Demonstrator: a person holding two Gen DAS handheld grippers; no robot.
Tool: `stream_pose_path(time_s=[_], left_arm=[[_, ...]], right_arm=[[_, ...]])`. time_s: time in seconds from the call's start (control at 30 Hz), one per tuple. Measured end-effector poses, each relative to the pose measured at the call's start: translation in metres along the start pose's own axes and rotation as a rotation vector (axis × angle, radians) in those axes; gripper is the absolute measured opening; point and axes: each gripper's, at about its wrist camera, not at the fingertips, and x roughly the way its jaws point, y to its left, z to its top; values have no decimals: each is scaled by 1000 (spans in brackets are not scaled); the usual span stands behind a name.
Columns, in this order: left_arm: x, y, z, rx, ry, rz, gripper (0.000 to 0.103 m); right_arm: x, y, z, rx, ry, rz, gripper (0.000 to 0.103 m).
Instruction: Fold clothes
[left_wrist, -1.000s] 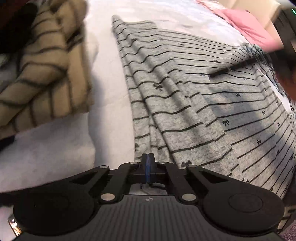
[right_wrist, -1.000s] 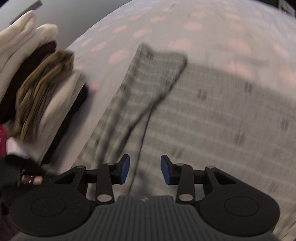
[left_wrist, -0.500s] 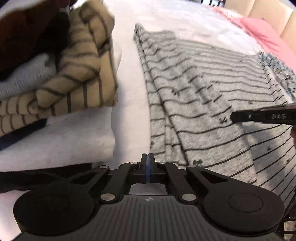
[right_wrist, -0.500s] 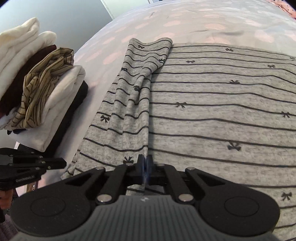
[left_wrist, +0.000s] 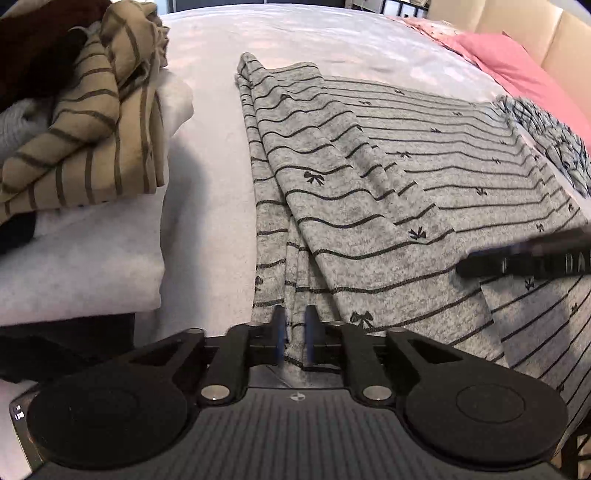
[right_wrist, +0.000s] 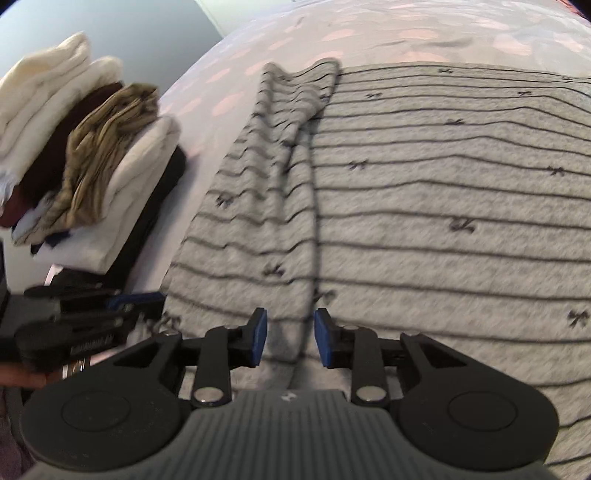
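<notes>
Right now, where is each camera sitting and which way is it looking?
Left wrist: on the left gripper, looking forward and down along its fingers over the grey striped garment; the right gripper pokes in from the right.
Right wrist: on the right gripper, whose jaws have just been opening above the garment, nothing pinched; the left gripper shows at lower left.
Both share the garment, the pile of folded clothes and the bed.

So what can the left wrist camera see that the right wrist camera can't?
Only the left wrist view shows the pink pillow, the cream headboard and a checked cloth. Only the right wrist view shows the cream clothes topping the pile and the grey wall. Both show the grey striped garment with little bows and the tan striped garment.
</notes>
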Motion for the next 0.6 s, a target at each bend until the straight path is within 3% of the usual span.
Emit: stream_pose_path(time_s=[0.03, 0.1, 0.27, 0.43, 0.6], left_arm=[[-2, -1, -1, -13, -8, 11, 2], [-5, -4, -2, -25, -23, 30, 1], [-19, 5, -1, -67, -41, 62, 1], [-19, 25, -5, -142, 8, 102, 1], [-15, 21, -4, -106, 1, 105, 1]], right_arm=[[0, 2, -4, -8, -2, 5, 14], [1, 9, -12, -26, -10, -12, 5], [2, 4, -17, -3, -11, -23, 3], [-4, 2, -16, -9, -19, -26, 2], [-2, -1, -17, -3, -4, -40, 2]])
